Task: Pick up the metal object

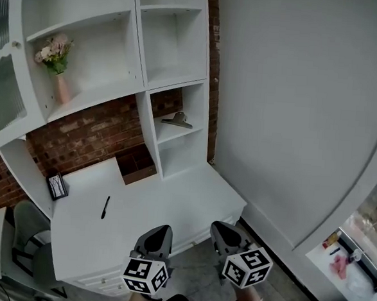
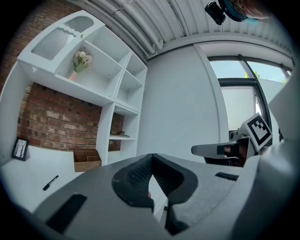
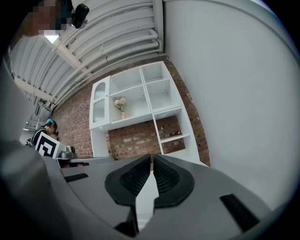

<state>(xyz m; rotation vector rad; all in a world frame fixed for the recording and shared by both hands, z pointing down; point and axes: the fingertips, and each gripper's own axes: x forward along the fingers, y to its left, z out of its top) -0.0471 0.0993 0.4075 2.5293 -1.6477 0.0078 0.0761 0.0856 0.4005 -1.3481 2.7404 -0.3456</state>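
White desk-and-shelf unit (image 1: 172,197) against red brick wall. Low before its front edge, grey left gripper (image 1: 162,231) and grey right gripper (image 1: 221,229), both closed tip to tip on nothing, probably waiting ahead of any reach. Well apart from them, in the lower right cubby: flat grey metal object (image 1: 177,120), too small to tell its exact form.

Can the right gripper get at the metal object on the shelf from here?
Probably yes: the metal object lies alone in an open-fronted cubby, and nothing on the desk blocks the way. The right gripper must open its shut jaws first.
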